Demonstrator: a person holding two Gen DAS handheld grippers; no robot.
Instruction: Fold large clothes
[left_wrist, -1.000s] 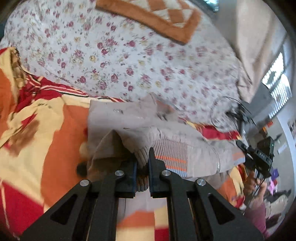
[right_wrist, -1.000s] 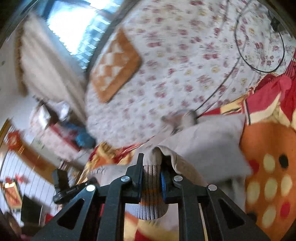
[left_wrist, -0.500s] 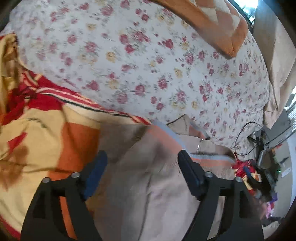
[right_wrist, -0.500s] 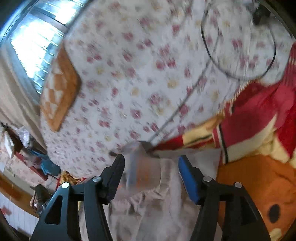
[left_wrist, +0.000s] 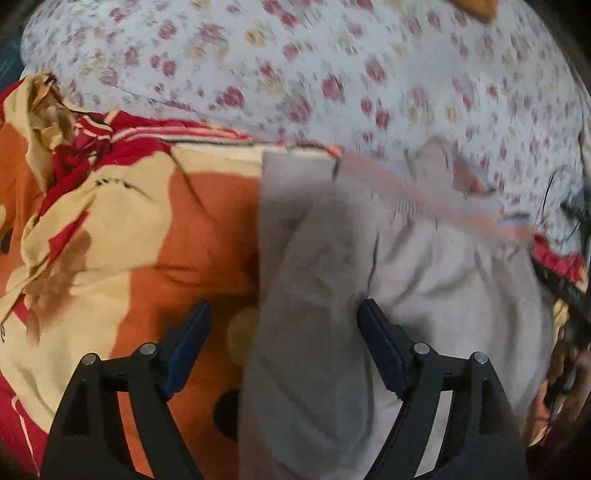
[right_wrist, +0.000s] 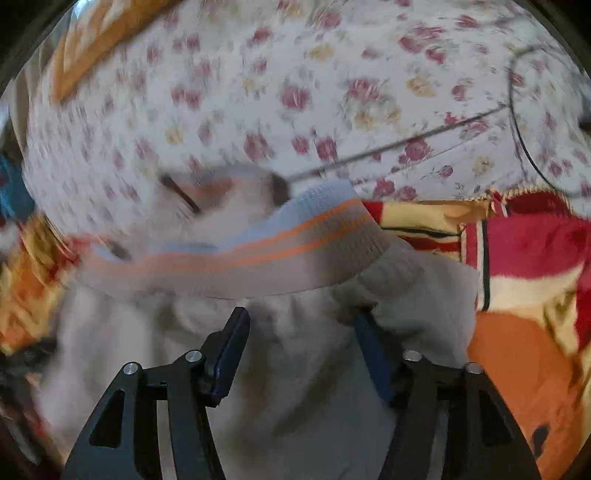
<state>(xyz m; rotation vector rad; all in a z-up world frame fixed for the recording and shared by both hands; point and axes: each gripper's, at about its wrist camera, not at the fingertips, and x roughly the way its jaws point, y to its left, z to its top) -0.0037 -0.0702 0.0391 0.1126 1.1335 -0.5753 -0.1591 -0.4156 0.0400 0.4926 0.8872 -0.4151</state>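
**Fold status: one fold laid, both claws released**

Nearest the cameras, the left claw (left_wrist: 284, 338) stands wide apart, pads clear of cloth; it spans the left edge of the grey jacket (left_wrist: 369, 295) without pressing on it. The right claw (right_wrist: 301, 349) is likewise released: jaws spread, with grey fabric lying between and below them. A fold of cloth drapes against its right finger, but nothing is pinched.

The jacket lies on the bed, resting on the orange, red and yellow blanket (left_wrist: 122, 221). Its ribbed hem (right_wrist: 240, 254), striped blue and orange, lies doubled across the body of the garment. Judged from this lay, at least one fold is complete. The bundle is still loose and uneven, so further folds and flattening appear to remain.

Beyond the jacket, the floral bedsheet (left_wrist: 332, 66) covers the far part of the bed. A black cable (right_wrist: 399, 142) runs across the sheet to the far edge of the garment and could snag during the next fold. An orange checked cushion (right_wrist: 96, 44) sits farthest away, well apart.
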